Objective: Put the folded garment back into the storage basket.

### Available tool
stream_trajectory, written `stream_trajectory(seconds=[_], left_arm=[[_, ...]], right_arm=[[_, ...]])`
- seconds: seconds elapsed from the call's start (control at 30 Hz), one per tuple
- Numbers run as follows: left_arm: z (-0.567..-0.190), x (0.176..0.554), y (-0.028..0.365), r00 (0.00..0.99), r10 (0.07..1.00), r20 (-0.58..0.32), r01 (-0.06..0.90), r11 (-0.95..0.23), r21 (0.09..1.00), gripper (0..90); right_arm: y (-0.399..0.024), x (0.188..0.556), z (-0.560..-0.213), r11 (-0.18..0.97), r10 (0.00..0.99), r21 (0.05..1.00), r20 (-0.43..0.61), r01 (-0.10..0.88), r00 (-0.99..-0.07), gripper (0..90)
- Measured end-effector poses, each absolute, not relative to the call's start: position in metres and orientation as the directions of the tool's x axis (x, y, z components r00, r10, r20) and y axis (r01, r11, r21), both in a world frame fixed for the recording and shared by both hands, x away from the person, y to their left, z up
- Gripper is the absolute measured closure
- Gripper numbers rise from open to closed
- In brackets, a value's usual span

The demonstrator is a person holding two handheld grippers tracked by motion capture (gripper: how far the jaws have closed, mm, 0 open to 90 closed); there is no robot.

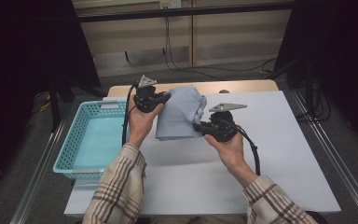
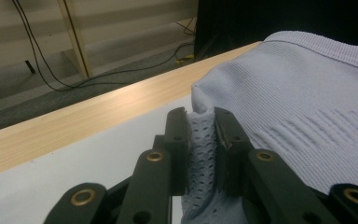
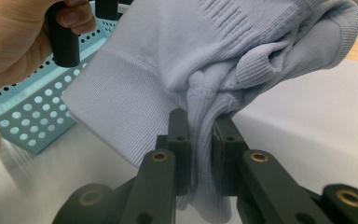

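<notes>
Item: one pale blue sweater (image 1: 179,114), folded, held in my two grippers over the table (image 1: 284,140).
Left to right: basket (image 1: 81,135); left gripper (image 1: 164,99) clamping sweater's far edge; right gripper (image 1: 199,126) clamping its near edge.

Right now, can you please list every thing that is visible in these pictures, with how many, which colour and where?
knit garment: one, pale blue-grey, folded, held up over the white table between both grippers
basket: one, light blue perforated plastic, at the table's left edge
table: one, white top with a wooden far edge
cables: several, black, on the floor beyond the table
left gripper: one, black, shut on the knit garment's far left edge
right gripper: one, black, shut on the knit garment's bunched right side
sleeves: two, plaid, at the bottom of the high view
</notes>
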State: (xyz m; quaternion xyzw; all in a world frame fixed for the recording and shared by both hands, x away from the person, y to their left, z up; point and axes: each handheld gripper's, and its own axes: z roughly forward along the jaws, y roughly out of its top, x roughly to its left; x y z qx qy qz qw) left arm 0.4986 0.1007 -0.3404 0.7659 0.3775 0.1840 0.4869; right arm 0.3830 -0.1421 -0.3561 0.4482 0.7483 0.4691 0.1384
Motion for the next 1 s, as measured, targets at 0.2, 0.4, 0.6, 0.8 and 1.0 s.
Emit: stream_trajectory(seconds=[0.2,0.4,0.6,0.8,1.0], left_arm=[[-0.336,0.498,0.108,0.639,0.765,-0.081,0.395,-0.237,0.887,77.4],[-0.33,0.496,0.115,0.628,0.775,-0.076,0.392,-0.231,0.891,77.4],[-0.328,0.496,0.124,0.616,0.784,-0.074,0.393,-0.225,0.891,77.4],[-0.327,0.495,0.132,0.606,0.792,-0.073,0.394,-0.22,0.892,77.4],[-0.323,0.493,0.142,0.597,0.8,-0.067,0.393,-0.219,0.893,77.4]], right_arm=[[-0.133,0.383,-0.349,0.156,0.796,0.823,0.222,0.546,-0.563,80.5],[-0.127,0.385,-0.345,0.166,0.792,0.833,0.206,0.527,-0.575,80.5],[-0.118,0.386,-0.341,0.164,0.783,0.833,0.215,0.528,-0.583,80.5],[-0.11,0.388,-0.34,0.165,0.78,0.834,0.217,0.527,-0.587,80.5],[-0.101,0.389,-0.339,0.17,0.768,0.837,0.219,0.521,-0.602,80.5]])
